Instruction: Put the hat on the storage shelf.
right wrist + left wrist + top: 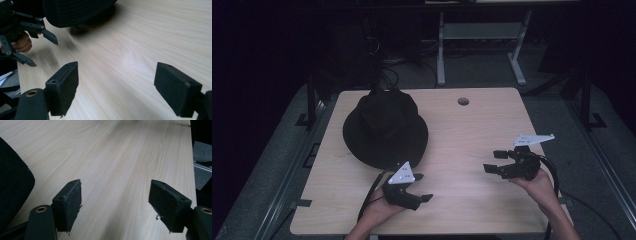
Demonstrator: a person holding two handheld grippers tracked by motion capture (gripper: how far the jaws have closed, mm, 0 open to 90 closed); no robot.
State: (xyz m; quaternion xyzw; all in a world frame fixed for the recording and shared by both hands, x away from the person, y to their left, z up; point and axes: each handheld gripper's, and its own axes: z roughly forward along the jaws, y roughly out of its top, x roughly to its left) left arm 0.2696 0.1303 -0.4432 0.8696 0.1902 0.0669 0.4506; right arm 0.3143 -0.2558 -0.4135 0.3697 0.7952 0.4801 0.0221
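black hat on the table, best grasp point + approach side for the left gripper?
Probably the brim. The black hat lies brim-down and flat on the table, and its crown looks too wide for the jaws. The near brim edge sits just ahead of the left gripper, which is open and empty. Come in low from the person's side, one jaw sliding under the soft brim, one above, then pinch.

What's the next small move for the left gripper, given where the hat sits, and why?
Probably ease the left gripper toward the brim of the black hat. Its jaws stand open with only bare table between them, and the brim lies just beside it. The right gripper is also open, farther off.
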